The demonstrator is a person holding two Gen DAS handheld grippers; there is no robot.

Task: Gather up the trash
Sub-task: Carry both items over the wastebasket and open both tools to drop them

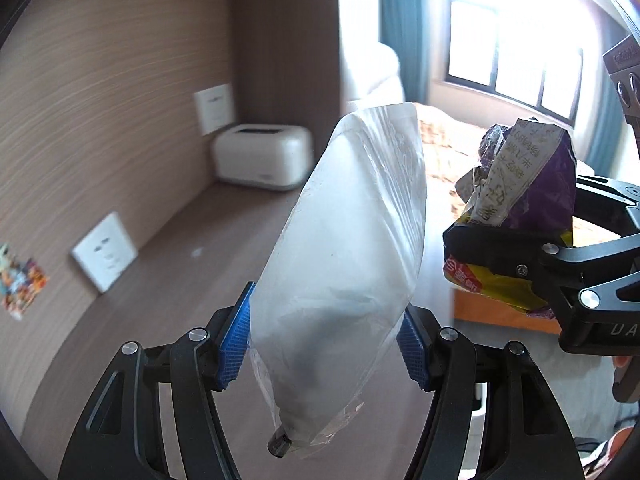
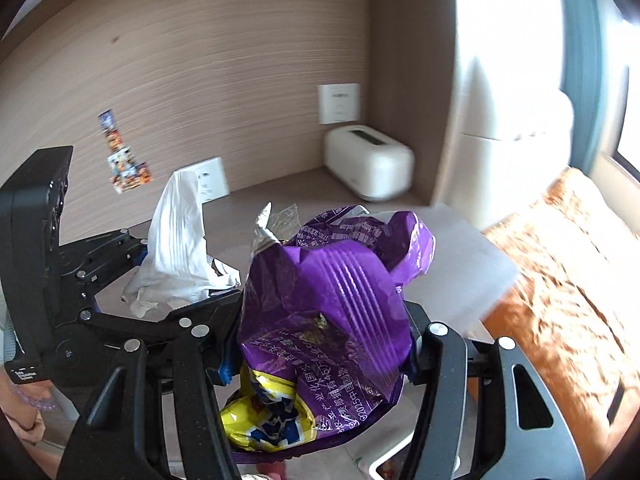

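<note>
While both grippers hang above table, left gripper jaws clamp clear plastic bag; right gripper jaws clamp crumpled purple snack wrapper, just beside bag.

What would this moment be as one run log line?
left gripper: shut on clear plastic bag | right gripper: shut on purple snack wrapper | both lifted

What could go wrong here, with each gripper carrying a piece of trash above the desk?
1. The clear plastic bag is thin and slick between the left gripper pads; it could slide out.
2. The crumpled purple snack bag bulges beyond the right gripper and might spring loose.
3. The grippers sit close together, so the bags could snag.
</note>
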